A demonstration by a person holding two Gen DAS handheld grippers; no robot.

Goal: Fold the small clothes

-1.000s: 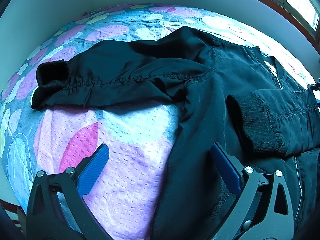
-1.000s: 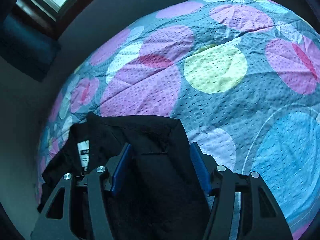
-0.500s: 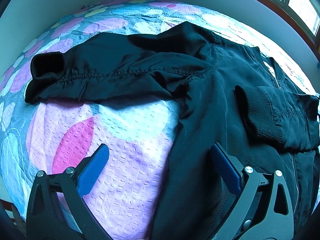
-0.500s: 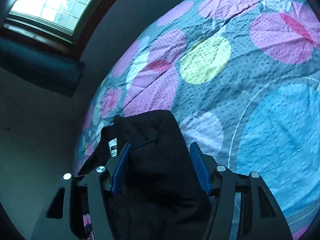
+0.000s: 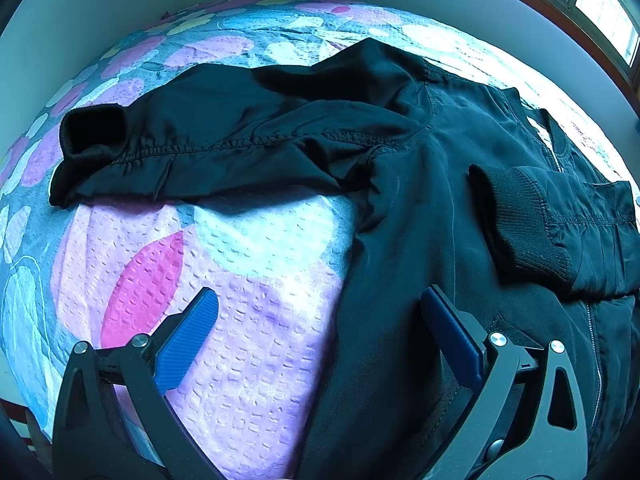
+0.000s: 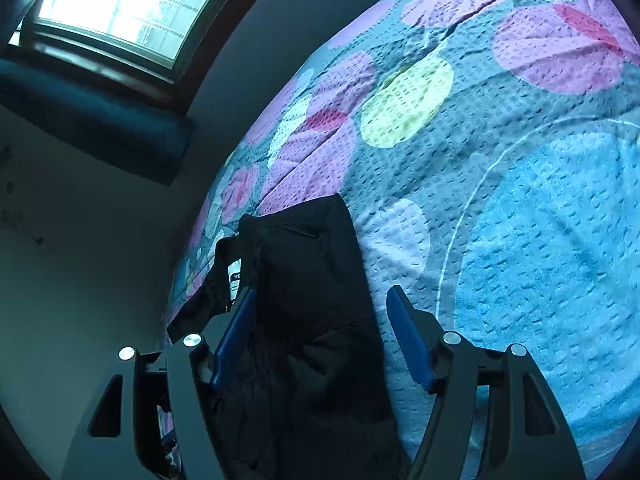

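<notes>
A small black jacket (image 5: 400, 184) lies spread on the bed. One sleeve stretches left and ends in a ribbed cuff (image 5: 90, 132). The other sleeve is folded across the body, its cuff (image 5: 516, 220) on the chest. My left gripper (image 5: 320, 320) hovers open over the jacket's side edge, which runs by the right finger (image 5: 452, 332). In the right wrist view my right gripper (image 6: 320, 320) stands open over the jacket's shoulder (image 6: 312, 280). The dark cloth fills most of the gap between its fingers, with bedding showing beside the right pad (image 6: 408, 336). A white neck label (image 6: 236, 276) shows there.
The quilt (image 5: 248, 280) is printed with pink, blue and yellow circles and reaches well beyond the jacket (image 6: 540, 240). A pale wall (image 5: 100, 8) and a window (image 6: 120, 4) stand close behind the bed.
The right wrist view has swung upward, so more window and wall show and the jacket sits lower between the fingers. The left gripper has kept still. Both jaw gaps look unchanged.
</notes>
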